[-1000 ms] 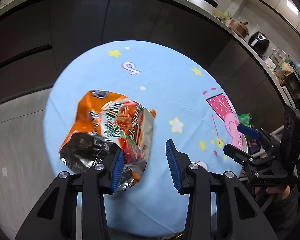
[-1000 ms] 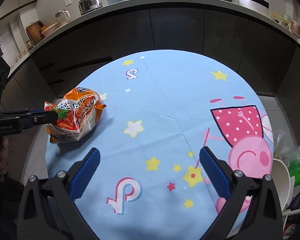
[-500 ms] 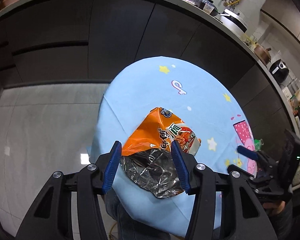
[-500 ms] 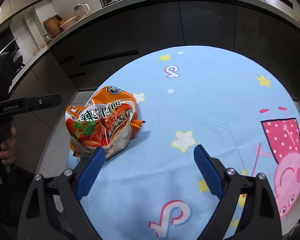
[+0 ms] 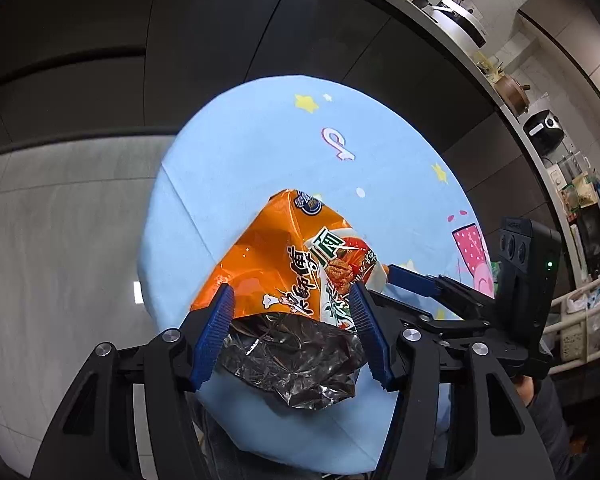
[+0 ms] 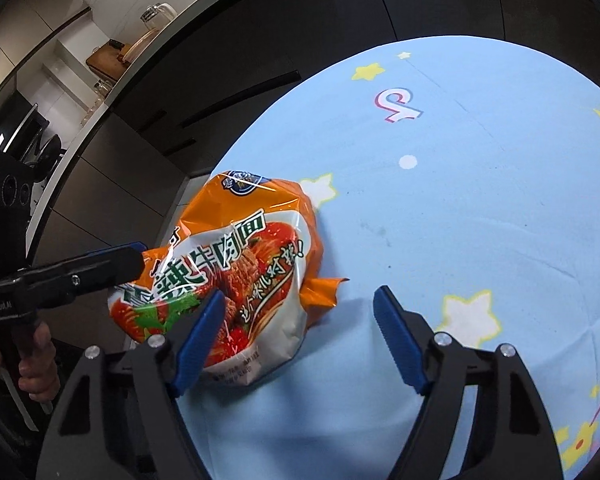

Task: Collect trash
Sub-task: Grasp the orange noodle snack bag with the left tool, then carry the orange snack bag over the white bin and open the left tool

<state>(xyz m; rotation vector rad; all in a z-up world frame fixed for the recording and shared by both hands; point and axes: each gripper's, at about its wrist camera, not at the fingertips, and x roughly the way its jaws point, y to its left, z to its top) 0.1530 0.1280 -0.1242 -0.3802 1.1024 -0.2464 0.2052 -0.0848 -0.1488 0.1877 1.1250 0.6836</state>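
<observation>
An orange noodle wrapper (image 5: 284, 272) with a torn, silver-lined open end lies at the near left edge of the round table with a light blue cartoon cloth (image 5: 260, 152). My left gripper (image 5: 292, 320) is open, its blue pads either side of the wrapper's open end. My right gripper (image 6: 300, 328) is open over the wrapper (image 6: 252, 264), with its left pad in front of the bag and its right pad over bare cloth (image 6: 460, 200). The right gripper (image 5: 416, 282) shows in the left wrist view, just beyond the wrapper. The left gripper (image 6: 120, 260) shows in the right wrist view, at the wrapper's left side.
Dark kitchen cabinets (image 5: 220, 40) curve round behind the table, with pots and appliances on the counter (image 5: 460, 20). Grey tiled floor (image 5: 60, 220) lies left of the table. A white rack (image 5: 580, 312) with bags stands at the right.
My left gripper has swung round the table edge and now straddles the wrapper's open end. My right gripper has moved left and closer, from mid-table to over the wrapper.
</observation>
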